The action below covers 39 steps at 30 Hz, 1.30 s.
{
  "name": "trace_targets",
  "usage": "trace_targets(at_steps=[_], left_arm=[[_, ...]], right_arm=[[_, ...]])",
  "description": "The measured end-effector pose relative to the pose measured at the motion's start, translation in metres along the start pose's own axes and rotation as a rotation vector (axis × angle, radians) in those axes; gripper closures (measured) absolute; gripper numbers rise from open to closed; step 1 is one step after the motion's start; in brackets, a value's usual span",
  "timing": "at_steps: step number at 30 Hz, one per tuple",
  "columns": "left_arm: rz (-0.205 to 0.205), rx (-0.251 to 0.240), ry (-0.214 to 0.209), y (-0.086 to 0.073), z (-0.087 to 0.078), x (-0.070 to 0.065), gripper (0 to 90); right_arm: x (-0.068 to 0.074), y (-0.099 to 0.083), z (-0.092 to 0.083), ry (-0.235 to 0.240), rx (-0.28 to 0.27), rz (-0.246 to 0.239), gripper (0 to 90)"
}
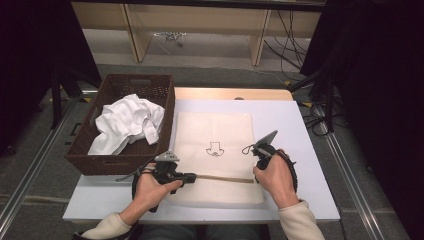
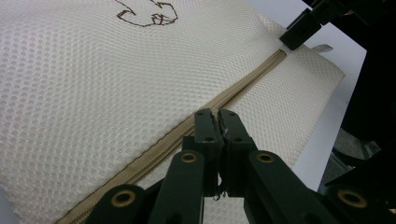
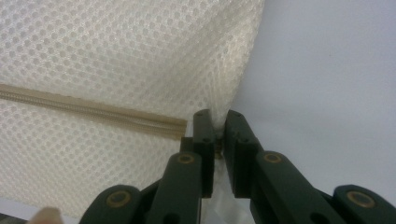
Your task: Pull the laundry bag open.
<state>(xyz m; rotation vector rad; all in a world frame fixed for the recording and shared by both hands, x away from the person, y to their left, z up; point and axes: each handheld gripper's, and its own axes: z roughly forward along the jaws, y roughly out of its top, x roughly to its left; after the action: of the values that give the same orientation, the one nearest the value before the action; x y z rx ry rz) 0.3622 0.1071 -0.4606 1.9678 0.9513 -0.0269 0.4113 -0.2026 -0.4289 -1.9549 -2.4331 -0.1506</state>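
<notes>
A cream mesh laundry bag (image 1: 215,130) with a small dark printed motif (image 1: 216,148) lies flat on the white table (image 1: 300,130). Its tan zipper (image 1: 225,178) runs across the near part of the bag. My left gripper (image 1: 194,176) sits at the zipper's left end. In the left gripper view its jaws (image 2: 217,116) are shut over the zipper (image 2: 252,79), with a thin sliver of the pull pinched between them. My right gripper (image 1: 258,162) stands at the zipper's right end. There its jaws (image 3: 216,119) are shut on the bag's mesh edge, just past the zipper (image 3: 93,112).
A brown woven basket (image 1: 165,100) stands at the table's left with a crumpled white garment (image 1: 130,122) in it. Bare table shows to the right of the bag (image 3: 327,70). Wooden shelving and cables lie beyond the far edge.
</notes>
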Motion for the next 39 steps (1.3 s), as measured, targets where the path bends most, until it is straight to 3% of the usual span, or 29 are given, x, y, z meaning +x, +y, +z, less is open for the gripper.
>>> trace_targets(at_steps=[12,14,16,18,20,36,38,39], left_arm=[[-0.012,-0.003,0.006,-0.005,-0.003,0.003,86.9],[-0.011,-0.002,0.008,-0.006,-0.004,0.004,86.9],[-0.016,-0.003,0.009,-0.006,-0.004,0.004,86.9],[-0.02,-0.008,0.012,-0.007,-0.005,0.004,86.9],[-0.021,-0.002,0.006,-0.007,-0.006,0.005,86.9],[-0.029,0.005,0.022,-0.014,-0.009,0.01,86.9],[-0.03,0.008,0.018,-0.014,-0.009,0.011,86.9],[-0.037,0.0,0.025,-0.014,-0.009,0.01,86.9]], right_arm=[[0.0,-0.001,0.003,-0.012,-0.025,0.019,84.8],[-0.001,0.0,0.001,-0.015,0.0,-0.005,84.8],[-0.001,0.0,0.002,-0.017,-0.018,0.02,84.8],[-0.002,0.0,0.0,-0.011,0.013,0.013,84.8],[-0.001,0.0,0.003,-0.018,-0.021,0.014,84.8],[-0.002,0.0,0.002,-0.015,0.01,0.011,84.8],[-0.003,0.0,0.002,-0.017,0.019,-0.025,84.8],[-0.002,0.0,0.002,-0.01,0.019,0.0,84.8]])
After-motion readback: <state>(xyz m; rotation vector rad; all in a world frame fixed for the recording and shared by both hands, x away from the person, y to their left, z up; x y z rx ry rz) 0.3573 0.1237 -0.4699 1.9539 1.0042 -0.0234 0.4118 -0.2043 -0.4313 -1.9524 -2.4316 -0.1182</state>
